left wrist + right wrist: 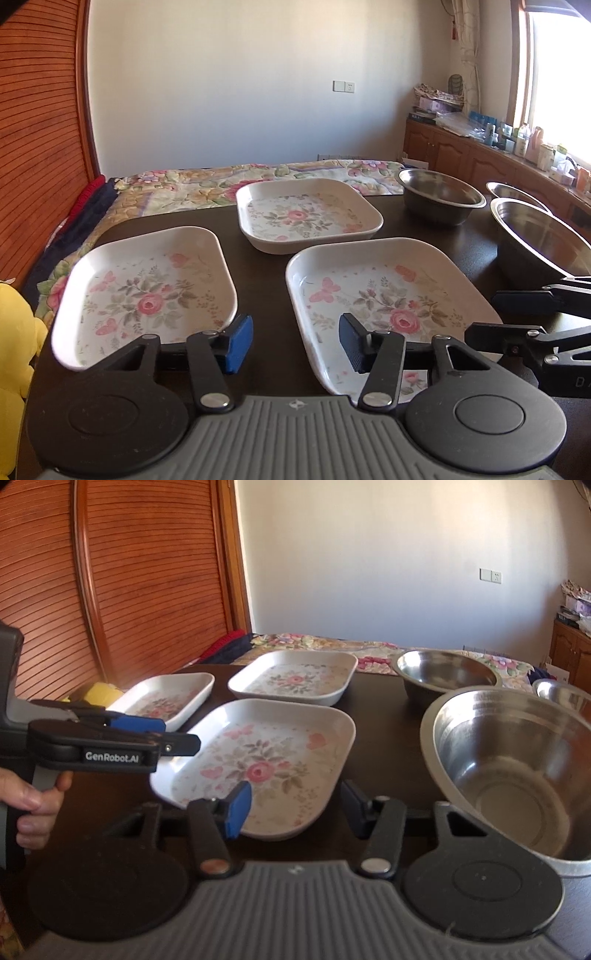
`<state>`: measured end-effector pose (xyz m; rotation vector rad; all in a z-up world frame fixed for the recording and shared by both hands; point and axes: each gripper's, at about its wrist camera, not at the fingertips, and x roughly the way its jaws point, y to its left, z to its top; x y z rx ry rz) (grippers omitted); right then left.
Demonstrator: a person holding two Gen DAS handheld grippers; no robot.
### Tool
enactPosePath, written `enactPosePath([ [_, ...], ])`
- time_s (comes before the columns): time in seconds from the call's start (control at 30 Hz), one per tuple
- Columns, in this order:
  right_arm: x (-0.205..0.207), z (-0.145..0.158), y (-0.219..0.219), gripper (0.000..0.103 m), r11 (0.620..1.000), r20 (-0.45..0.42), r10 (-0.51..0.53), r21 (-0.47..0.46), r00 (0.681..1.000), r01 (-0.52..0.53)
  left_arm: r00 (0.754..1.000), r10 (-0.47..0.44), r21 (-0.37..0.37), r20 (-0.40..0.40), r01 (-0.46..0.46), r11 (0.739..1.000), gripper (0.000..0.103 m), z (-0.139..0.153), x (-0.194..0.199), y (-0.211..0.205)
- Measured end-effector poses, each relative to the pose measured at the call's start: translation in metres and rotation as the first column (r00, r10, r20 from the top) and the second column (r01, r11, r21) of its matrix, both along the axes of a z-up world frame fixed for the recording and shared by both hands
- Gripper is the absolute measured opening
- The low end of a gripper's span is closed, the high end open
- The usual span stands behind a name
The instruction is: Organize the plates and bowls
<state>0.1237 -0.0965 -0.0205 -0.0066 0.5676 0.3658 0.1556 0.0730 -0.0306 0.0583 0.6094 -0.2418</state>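
Note:
Three white square floral plates lie on a dark table (pixel 266 295): one near left (pixel 147 291), one near right (pixel 384 302), one at the back (pixel 306 214). Three steel bowls stand to the right: a far one (pixel 439 199), a near one (pixel 543 240) and a small one behind it (pixel 513 190). My left gripper (pixel 295 341) is open and empty, over the gap between the two near plates. My right gripper (pixel 295 805) is open and empty, above the near edge of the middle plate (pixel 266 764), left of the near bowl (pixel 517 771). The left gripper also shows in the right wrist view (pixel 147 731).
A bed with a floral cover (pixel 221 184) lies beyond the table. A wooden slatted wardrobe (pixel 37 110) stands on the left, and a yellow plush toy (pixel 14 350) sits at the table's left edge. Cluttered wooden cabinets (pixel 480 147) run along the right under the window.

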Motion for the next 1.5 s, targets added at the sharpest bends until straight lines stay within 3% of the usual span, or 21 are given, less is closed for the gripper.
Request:
enactPosePath([
  [0.23, 0.007, -0.005, 0.0, 0.051, 1.0, -0.027, -0.008, -0.001, 1.0, 0.008, 1.0, -0.012, -0.004, -0.026, 0.012, 1.0, 0.05, -0.007, 0.009, -0.001],
  [0.57, 0.013, -0.008, -0.001, 0.048, 1.0, -0.048, -0.022, 0.017, 0.999, 0.023, 0.999, -0.034, -0.026, -0.037, 0.033, 0.999, 0.035, -0.006, 0.011, -0.004],
  [0.77, 0.018, -0.01, -0.001, 0.041, 0.999, -0.053, -0.036, 0.022, 0.998, 0.037, 0.999, -0.033, -0.031, -0.036, 0.032, 0.999, 0.033, -0.007, 0.012, -0.006],
  [0.83, 0.019, -0.01, -0.002, 0.034, 0.999, -0.052, -0.046, 0.022, 0.998, 0.047, 0.999, -0.034, -0.031, -0.036, 0.033, 0.999, 0.033, -0.007, 0.012, -0.005],
  [1.0, 0.02, -0.01, 0.0, 0.031, 0.999, -0.052, -0.046, 0.025, 0.998, 0.047, 0.998, -0.035, -0.037, -0.042, 0.034, 0.999, 0.028, -0.007, 0.011, -0.007],
  [1.5, 0.004, -0.004, -0.003, 0.03, 0.999, -0.017, -0.017, 0.041, 1.0, 0.018, 1.0, -0.007, -0.039, -0.025, 0.006, 0.999, 0.027, 0.002, -0.02, -0.006],
])
